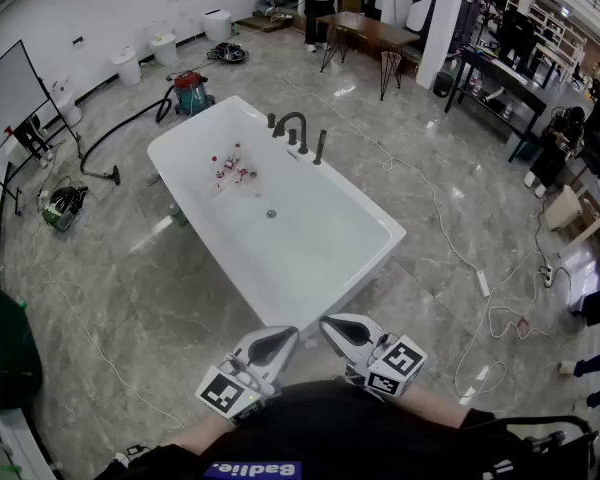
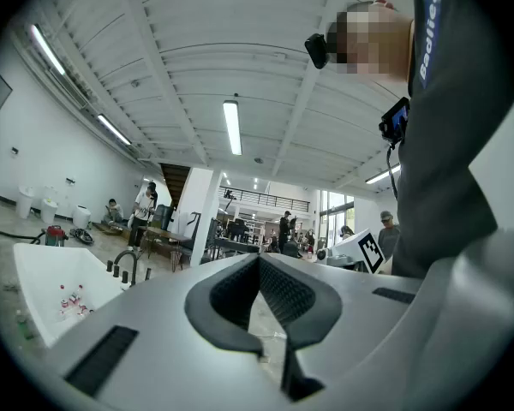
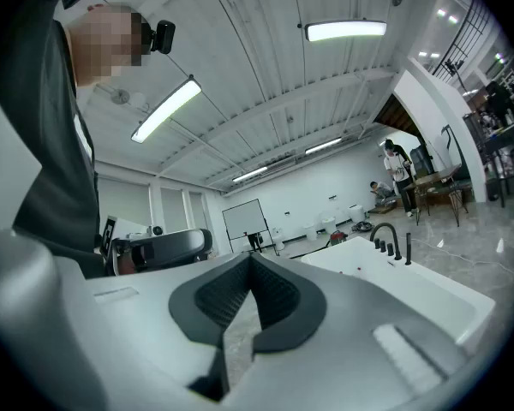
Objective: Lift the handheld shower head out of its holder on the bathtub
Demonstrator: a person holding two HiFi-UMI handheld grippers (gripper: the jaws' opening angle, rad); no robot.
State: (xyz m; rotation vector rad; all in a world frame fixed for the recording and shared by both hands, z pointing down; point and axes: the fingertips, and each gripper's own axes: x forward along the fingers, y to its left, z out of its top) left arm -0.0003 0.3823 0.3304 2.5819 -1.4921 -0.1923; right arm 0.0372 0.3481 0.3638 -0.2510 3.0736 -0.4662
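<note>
Left gripper (image 1: 275, 340) and right gripper (image 1: 342, 330) hung shut and empty at the bathtub's (image 1: 310, 306) near end, the approach seemingly not begun. The handheld shower head (image 1: 320, 147) stood on the far rim.

Grey marble floor (image 1: 130, 288), white bathtub (image 1: 320, 233), vacuum cleaner (image 1: 192, 93), loose cables (image 1: 450, 233)

White tub (image 1: 310, 248) with black tap (image 1: 292, 124) and black shower head (image 1: 320, 148), on a grey marbled floor (image 1: 120, 298). The left claw (image 1: 280, 336) and right claw (image 1: 338, 324) are pale grey, with black pads (image 2: 283, 294) and black-and-white square markers. The vacuum (image 1: 191, 93) is red and teal.
</note>
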